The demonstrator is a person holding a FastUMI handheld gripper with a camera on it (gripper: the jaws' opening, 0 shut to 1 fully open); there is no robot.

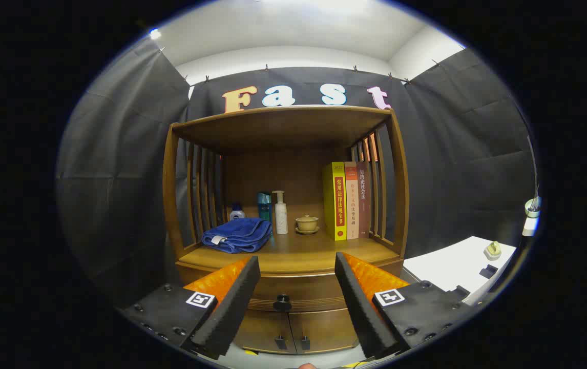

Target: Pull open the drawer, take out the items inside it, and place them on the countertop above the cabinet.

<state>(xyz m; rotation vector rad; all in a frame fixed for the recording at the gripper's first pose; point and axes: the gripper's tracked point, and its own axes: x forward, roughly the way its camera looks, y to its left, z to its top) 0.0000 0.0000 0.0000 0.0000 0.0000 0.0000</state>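
The hand-held gripper [297,279] is held with its 2 fingers spread wide apart, nothing between them, and is pointed at the front of a brown wooden cabinet [283,205]. Between the fingers and just beyond their tips, the closed wooden drawer [298,296] is seen, with a small round black knob [282,302] at the middle of its front; the knob is not touched by either finger. Below the drawer, 2 small wooden cabinet doors [293,330] with dark handles are shut.

Directly above the drawer, beyond the fingertips, the brown wooden bench [293,253] of the cabinet is seen under a wooden top shelf. On it, beyond the left finger, a folded blue towel [237,236] is laid. Behind the towel, a small white-capped bottle [237,211], a teal box [264,205] and a white pump bottle [280,212] are stood upright close together. Just beside the pump bottle, a small yellowish ceramic cup on a saucer [307,224] is set. Beyond the right finger, 3 upright books [347,201] are lined up, 1 yellow, 1 pale orange, 1 brown, against the slatted side.

Off to the right of the right finger, a white table [457,266] carrying a small pale object [492,250] is seen.
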